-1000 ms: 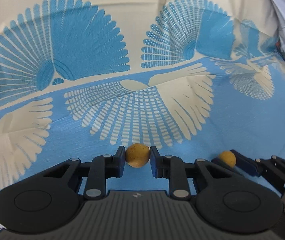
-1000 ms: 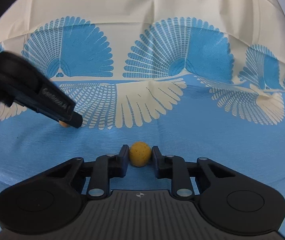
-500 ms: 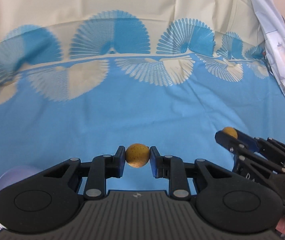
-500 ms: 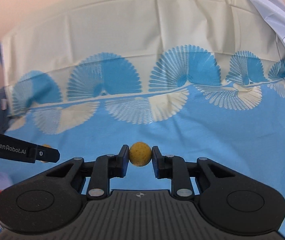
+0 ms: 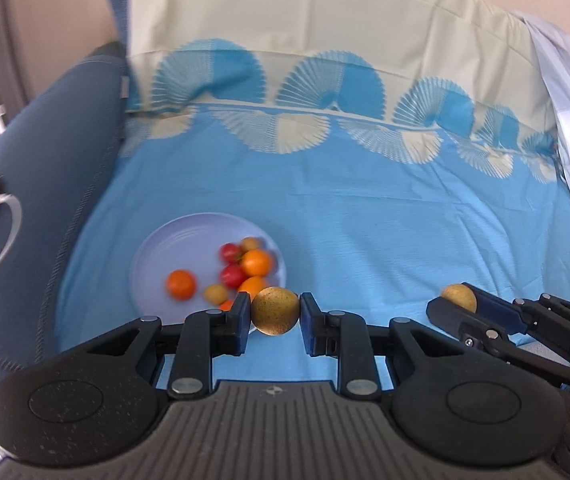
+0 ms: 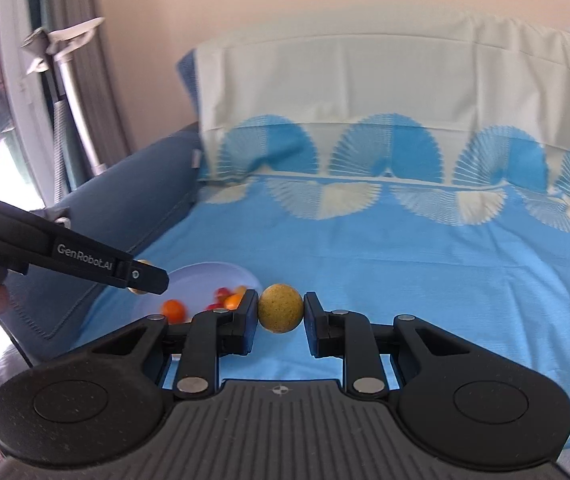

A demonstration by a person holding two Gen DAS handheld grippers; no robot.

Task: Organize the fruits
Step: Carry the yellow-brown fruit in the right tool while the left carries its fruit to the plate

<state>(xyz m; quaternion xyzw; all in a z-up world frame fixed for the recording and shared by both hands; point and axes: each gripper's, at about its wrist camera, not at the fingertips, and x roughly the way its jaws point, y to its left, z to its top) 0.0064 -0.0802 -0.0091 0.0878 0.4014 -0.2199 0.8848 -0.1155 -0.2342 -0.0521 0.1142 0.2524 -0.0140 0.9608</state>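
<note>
Blue fan-patterned bedsheet [image 5: 365, 216] covers the bed, with a navy cushioned edge [image 5: 45, 168] at left frame. Left of centre in the left wrist view lies a pale lavender plate [image 5: 173, 240] holding orange fruits [image 5: 181, 284], red cherry tomatoes [image 5: 231, 252] and small yellowish ones, all blurred. At bottom centre the left claw [image 5: 275, 316] pinches a round, speckled yellow-brown fruit [image 5: 275, 311]; at lower right the right claw [image 5: 455, 300] grips a second yellow fruit [image 5: 459, 296]. Only the right wrist view shows a metal stand [image 6: 73, 92] at upper left, and a "GenRobot.AI" label on the left claw's side.
</note>
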